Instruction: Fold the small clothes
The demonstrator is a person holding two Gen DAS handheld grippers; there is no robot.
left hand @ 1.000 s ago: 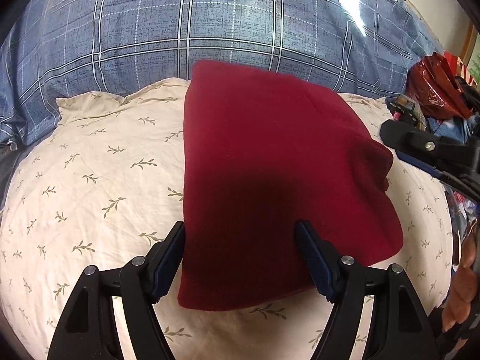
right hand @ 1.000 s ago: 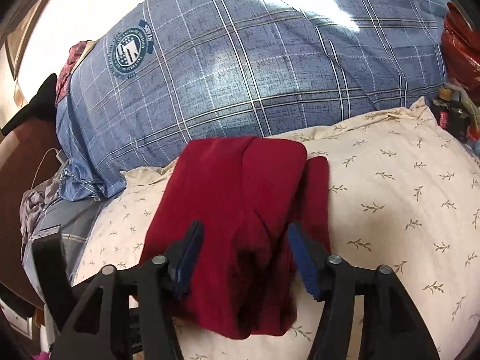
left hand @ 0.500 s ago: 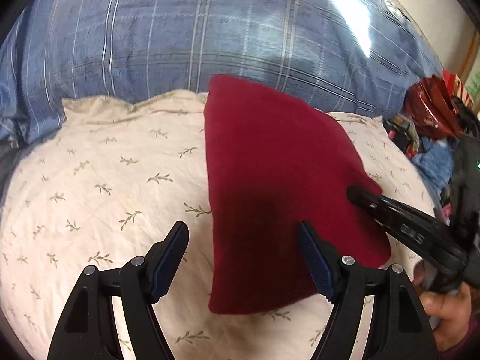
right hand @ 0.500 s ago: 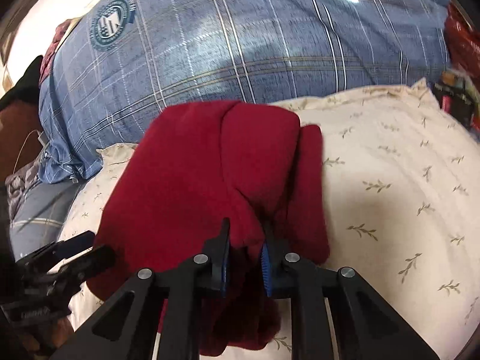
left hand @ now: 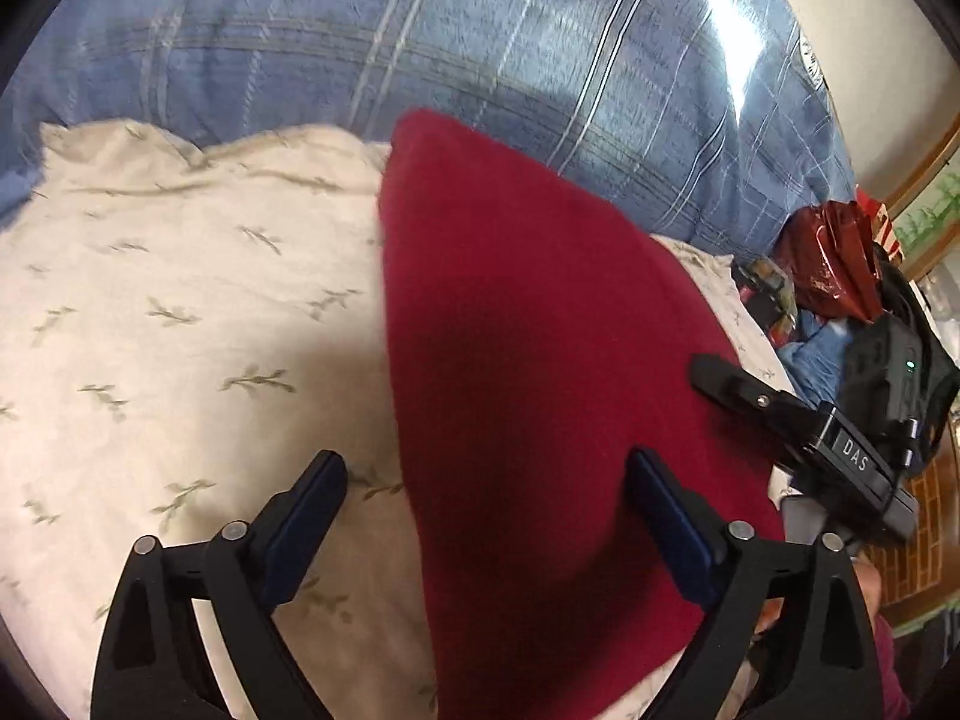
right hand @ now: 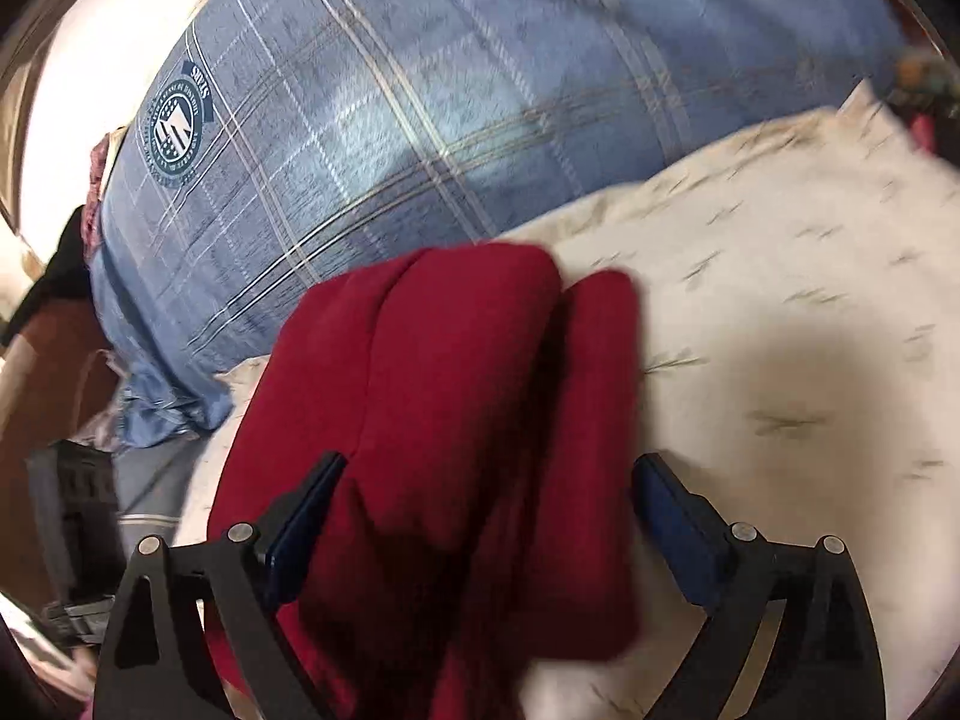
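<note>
A folded dark red garment [left hand: 540, 372] lies on a cream leaf-print pillow [left hand: 180, 330]. In the left wrist view my left gripper [left hand: 486, 516] is open, its right finger over the cloth's near part and its left finger over the pillow. The right gripper's body [left hand: 810, 438] rests at the cloth's right edge. In the right wrist view the garment [right hand: 456, 420] shows thick folded layers, and my right gripper [right hand: 486, 516] is open with the fingers on either side of the cloth's near end.
A blue plaid pillow [left hand: 480, 48] with a round crest [right hand: 174, 126] stands behind the cream pillow [right hand: 780, 300]. A red foil bag [left hand: 834, 264] and dark clutter [left hand: 894, 360] lie at the right. Clothes and a dark object [right hand: 60, 282] lie at the left.
My right gripper was shut on the red cloth half a second ago and has opened, letting it go. The left gripper has shifted left, so the cloth sits further right in its view.
</note>
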